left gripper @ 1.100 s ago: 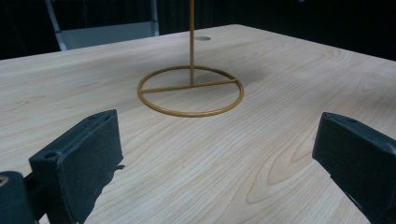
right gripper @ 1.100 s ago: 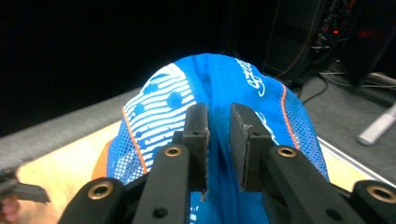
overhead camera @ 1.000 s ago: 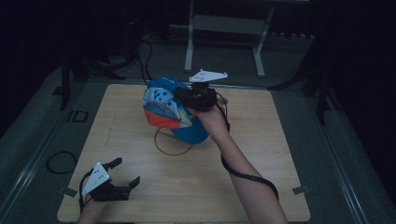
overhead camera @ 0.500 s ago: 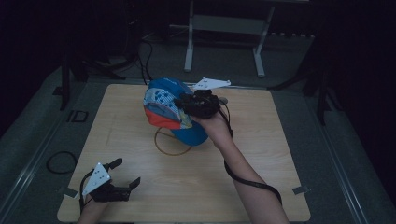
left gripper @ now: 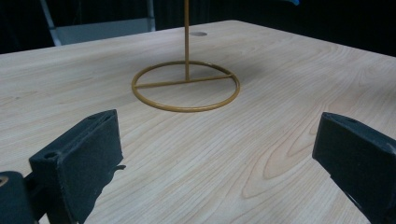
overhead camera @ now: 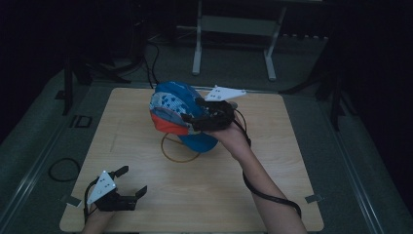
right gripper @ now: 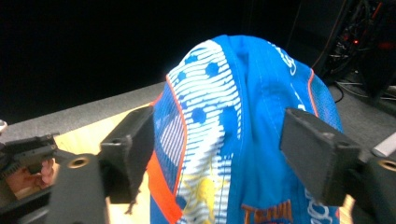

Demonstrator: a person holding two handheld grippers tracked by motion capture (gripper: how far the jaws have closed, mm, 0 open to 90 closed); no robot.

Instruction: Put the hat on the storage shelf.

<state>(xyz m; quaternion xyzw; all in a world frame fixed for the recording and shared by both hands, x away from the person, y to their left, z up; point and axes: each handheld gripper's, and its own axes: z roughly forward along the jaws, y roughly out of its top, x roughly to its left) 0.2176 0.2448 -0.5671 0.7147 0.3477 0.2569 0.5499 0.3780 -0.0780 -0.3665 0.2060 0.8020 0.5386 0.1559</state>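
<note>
A blue cap [overhead camera: 175, 109] with a white patterned panel and orange trim sits on top of a thin gold wire stand [overhead camera: 178, 148] in the middle of the table. My right gripper [overhead camera: 192, 111] is at the cap's right side. Its jaws have just been opening. In the right gripper view they stand wide apart, with the cap [right gripper: 233, 116] between them and the pads off the cloth [right gripper: 219, 130]. My left gripper [overhead camera: 134, 180] rests open near the front left corner. It faces the stand's ring base [left gripper: 187, 86], with nothing between its fingers [left gripper: 219, 135].
The wooden table [overhead camera: 292, 170] has bare board around the stand. The right gripper's cable [overhead camera: 268, 195] trails along the forearm. A metal frame [overhead camera: 234, 24] stands behind the table, and a cable loop [overhead camera: 61, 168] lies on the floor at the left.
The right gripper has shifted slightly at the cap's side and its jaws have spread apart. The cap stays on the stand. The left gripper has not moved.
</note>
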